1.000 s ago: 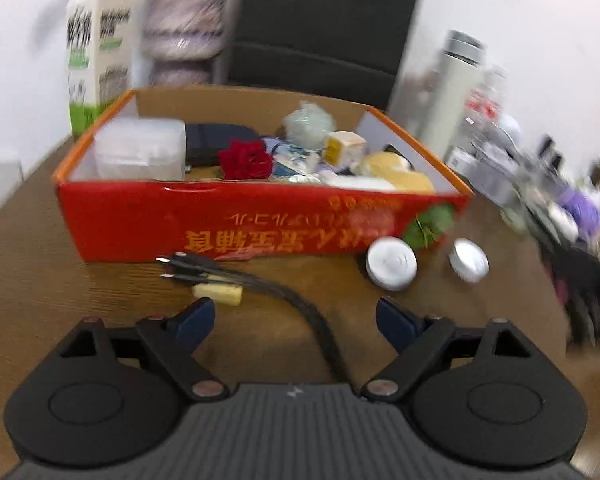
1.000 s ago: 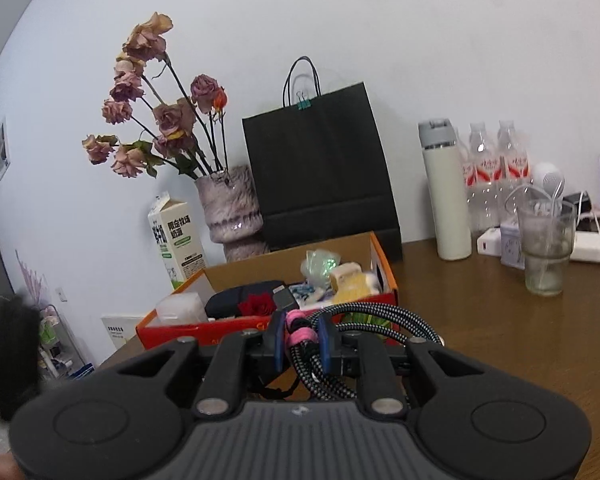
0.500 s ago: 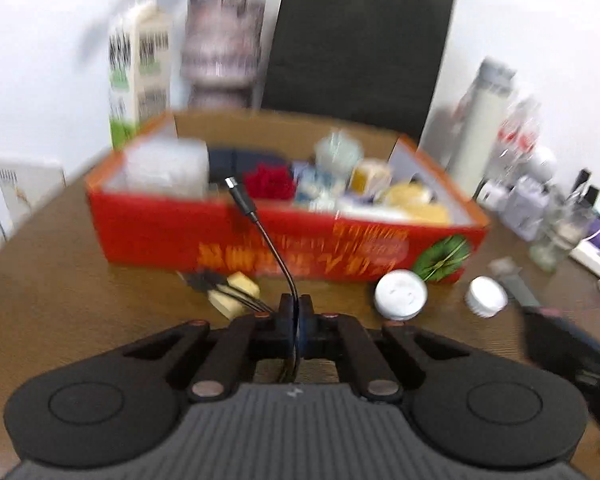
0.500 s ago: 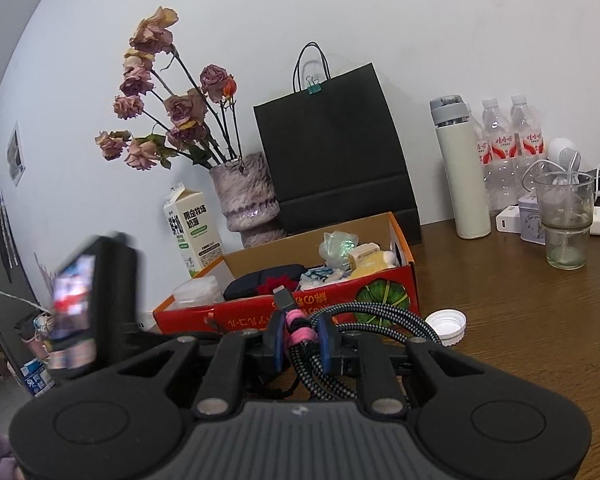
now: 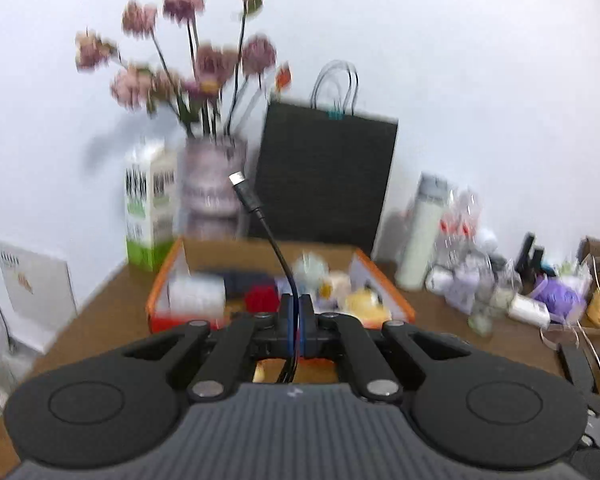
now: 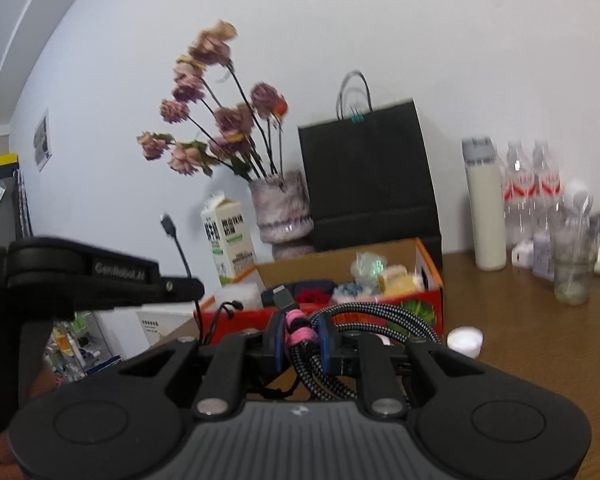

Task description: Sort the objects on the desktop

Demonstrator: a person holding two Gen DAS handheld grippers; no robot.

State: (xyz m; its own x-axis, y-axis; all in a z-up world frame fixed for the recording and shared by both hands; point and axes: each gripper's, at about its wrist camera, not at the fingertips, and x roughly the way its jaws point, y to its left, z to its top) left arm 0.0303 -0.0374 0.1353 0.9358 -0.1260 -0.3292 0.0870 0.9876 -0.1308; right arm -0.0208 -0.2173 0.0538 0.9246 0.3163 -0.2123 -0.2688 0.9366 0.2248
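my left gripper (image 5: 296,320) is clamped fully shut on a thin black cable (image 5: 278,248), whose free plug end stands up above the jaws; the rest hangs down below them, out of sight. my right gripper (image 6: 302,338) is closed, slightly parted, on a coiled braided cable (image 6: 364,316) bound with a pink tie (image 6: 300,334), the loops bulging out to the right of the pads. both bundles hover in front of the orange box (image 6: 430,276), which sits on the wooden table (image 6: 520,328) and already holds a jumble of small items. a white cap (image 6: 464,340) lies on the table just beside the box. risks, as i judge them: the thin cable is pinched at one point only, so its dangling tail may snag the box wall or drag loose items; the stiff plug end may swing toward the flower vase (image 6: 284,208) behind; the braided coil could spring open if the tie slips on release.
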